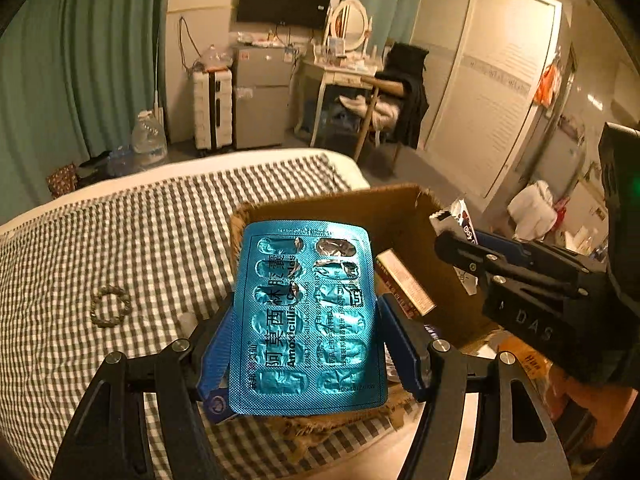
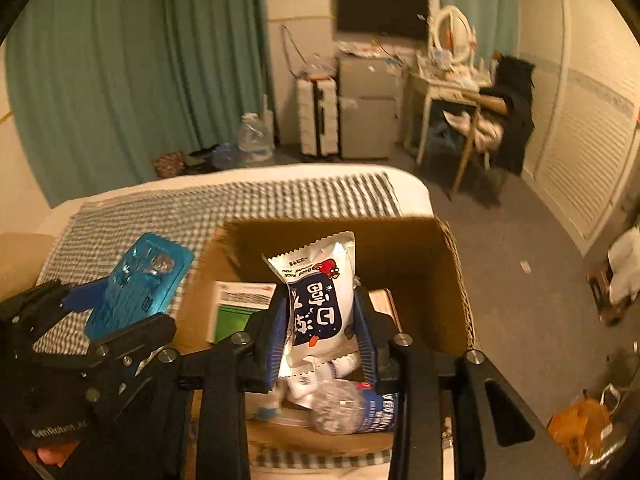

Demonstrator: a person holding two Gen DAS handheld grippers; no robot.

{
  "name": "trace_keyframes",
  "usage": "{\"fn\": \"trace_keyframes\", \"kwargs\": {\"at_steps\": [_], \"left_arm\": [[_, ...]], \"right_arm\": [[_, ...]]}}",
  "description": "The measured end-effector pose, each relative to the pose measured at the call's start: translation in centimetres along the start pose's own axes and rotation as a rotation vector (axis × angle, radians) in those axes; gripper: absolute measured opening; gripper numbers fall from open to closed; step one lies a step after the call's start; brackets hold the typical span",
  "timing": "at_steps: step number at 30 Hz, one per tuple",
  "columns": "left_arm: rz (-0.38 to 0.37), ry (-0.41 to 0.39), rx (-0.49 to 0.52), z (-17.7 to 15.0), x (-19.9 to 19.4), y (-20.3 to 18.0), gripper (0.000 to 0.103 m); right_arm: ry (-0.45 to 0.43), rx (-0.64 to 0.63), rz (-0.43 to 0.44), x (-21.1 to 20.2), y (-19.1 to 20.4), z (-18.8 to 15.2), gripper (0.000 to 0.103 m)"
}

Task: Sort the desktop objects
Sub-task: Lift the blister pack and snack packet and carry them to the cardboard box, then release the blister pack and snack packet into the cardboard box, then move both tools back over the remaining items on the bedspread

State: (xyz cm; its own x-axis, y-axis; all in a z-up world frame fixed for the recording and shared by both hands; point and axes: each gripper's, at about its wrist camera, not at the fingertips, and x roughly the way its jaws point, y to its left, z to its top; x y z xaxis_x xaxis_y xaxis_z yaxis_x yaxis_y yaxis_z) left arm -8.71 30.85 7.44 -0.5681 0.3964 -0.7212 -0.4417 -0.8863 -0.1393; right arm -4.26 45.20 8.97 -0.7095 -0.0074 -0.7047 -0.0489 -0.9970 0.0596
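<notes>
Over the open cardboard box (image 2: 456,276), at the near edge of the bed with its checked cloth (image 1: 120,240), both grippers carry something. The left gripper (image 1: 306,344) clamps a blue blister pack (image 1: 306,316) by its two long edges, upright, with its top edge in front of the box's left wall. The right gripper (image 2: 322,336) has a white and navy snack packet (image 2: 320,300) between its blue pads; whether the pads press it firmly I cannot tell, since the soft packet looks loosely pinched.

Risks, as I judge them: the blister pack is thin and stiff, so an edge grip may bow it or let it spring out sideways and land on the cloth. The packet hangs above the box, so a slip would likely drop it inside, onto the small cartons (image 2: 240,308) and the crumpled bottle (image 2: 344,404). Both grippers sit close together and could knock each other. A bead bracelet (image 1: 110,306) lies on the cloth, not yet sorted
</notes>
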Motion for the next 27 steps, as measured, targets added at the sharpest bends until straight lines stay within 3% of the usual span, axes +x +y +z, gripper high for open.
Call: {"fn": "trace_keyframes", "kwargs": {"at_steps": [2, 4, 8, 12, 16, 21, 27], "left_arm": [[0.012, 0.029, 0.002, 0.0, 1.5, -0.5, 0.078], [0.04, 0.06, 0.007, -0.5, 2.6, -0.3, 0.095], [0.048, 0.105, -0.01, -1.4, 3.0, 0.8, 0.095], [0.04, 0.082, -0.036, -1.9, 0.0, 2.3, 0.095], [0.086, 0.012, -0.032, -1.4, -4.0, 5.0, 0.101], [0.234, -0.096, -0.089, -3.3, -8.9, 11.4, 0.103], [0.38, -0.175, -0.219, -8.8, -10.7, 19.9, 0.103]], "right_arm": [[0.029, 0.022, -0.015, 1.4, -1.2, -0.3, 0.055], [0.029, 0.049, -0.057, 1.7, -2.2, -0.6, 0.064], [0.03, 0.076, -0.046, 1.1, -2.7, -0.8, 0.064], [-0.005, 0.053, -0.043, -1.0, -1.5, -0.8, 0.065], [-0.077, -0.01, 0.016, -4.1, 2.3, -1.8, 0.067], [-0.144, -0.097, 0.154, -5.7, 8.6, -3.8, 0.069], [-0.076, -0.145, 0.259, -2.0, 15.8, -6.9, 0.07]]}}
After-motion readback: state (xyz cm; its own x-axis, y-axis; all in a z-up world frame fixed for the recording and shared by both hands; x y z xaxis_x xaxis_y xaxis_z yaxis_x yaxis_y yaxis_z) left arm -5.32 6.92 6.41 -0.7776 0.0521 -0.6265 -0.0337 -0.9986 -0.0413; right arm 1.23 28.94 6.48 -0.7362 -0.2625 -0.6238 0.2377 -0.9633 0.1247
